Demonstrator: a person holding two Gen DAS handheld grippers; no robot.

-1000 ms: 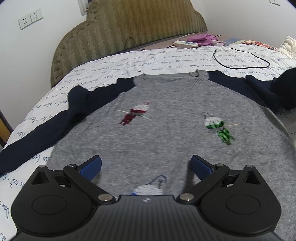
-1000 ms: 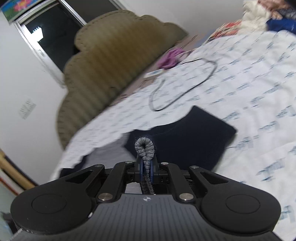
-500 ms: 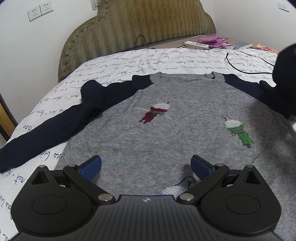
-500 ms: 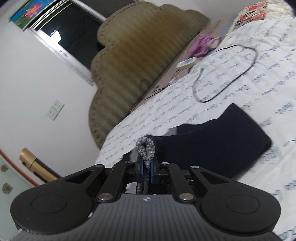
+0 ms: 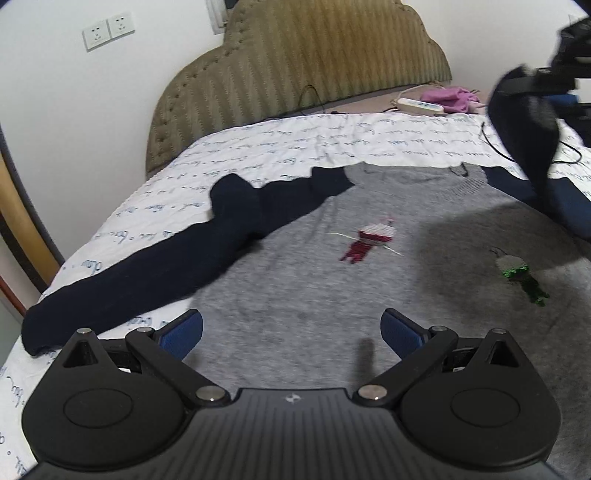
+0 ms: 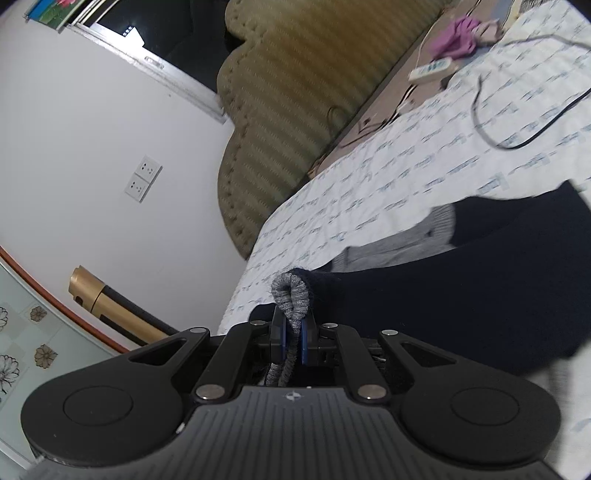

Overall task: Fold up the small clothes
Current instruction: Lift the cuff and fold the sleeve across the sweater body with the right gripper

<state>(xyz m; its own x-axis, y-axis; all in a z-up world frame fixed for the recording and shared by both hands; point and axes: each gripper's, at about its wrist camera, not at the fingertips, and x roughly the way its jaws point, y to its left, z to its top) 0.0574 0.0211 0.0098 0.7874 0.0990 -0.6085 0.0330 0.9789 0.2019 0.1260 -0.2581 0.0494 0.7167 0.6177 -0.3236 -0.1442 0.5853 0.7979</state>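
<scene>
I see the grey sweater (image 5: 332, 288) with navy sleeves spread front-up on the bed (image 5: 280, 144), its neckline toward the olive padded headboard (image 5: 314, 62). My left gripper (image 5: 291, 328) hovers over the lower part of the sweater's body with its blue pads (image 5: 183, 330) spread wide and nothing between them. The left-hand navy sleeve (image 5: 166, 266) lies stretched out along the printed bedsheet, bunched near the shoulder. On the chest I can make out a red embroidered figure (image 5: 365, 240) and a green one (image 5: 524, 277).

My right gripper (image 6: 292, 336) is clenched on the grey ribbed cuff (image 6: 291, 295) of the other sleeve; the cuff loops up between the closed blue pads and the navy sleeve (image 6: 480, 295) trails off to the right from there. In the left wrist view that lifted sleeve (image 5: 528, 129) hangs dark and blurred at the upper right, above the sweater's shoulder, with the right gripper only a smear above it.

Beyond the sweater a black cable (image 6: 517, 140) loops on the sheet, and a white power strip (image 5: 419, 106) lies beside a purple cloth (image 5: 448, 98) at the head of the bed. Two wall sockets (image 5: 107, 31) sit on the white wall.
</scene>
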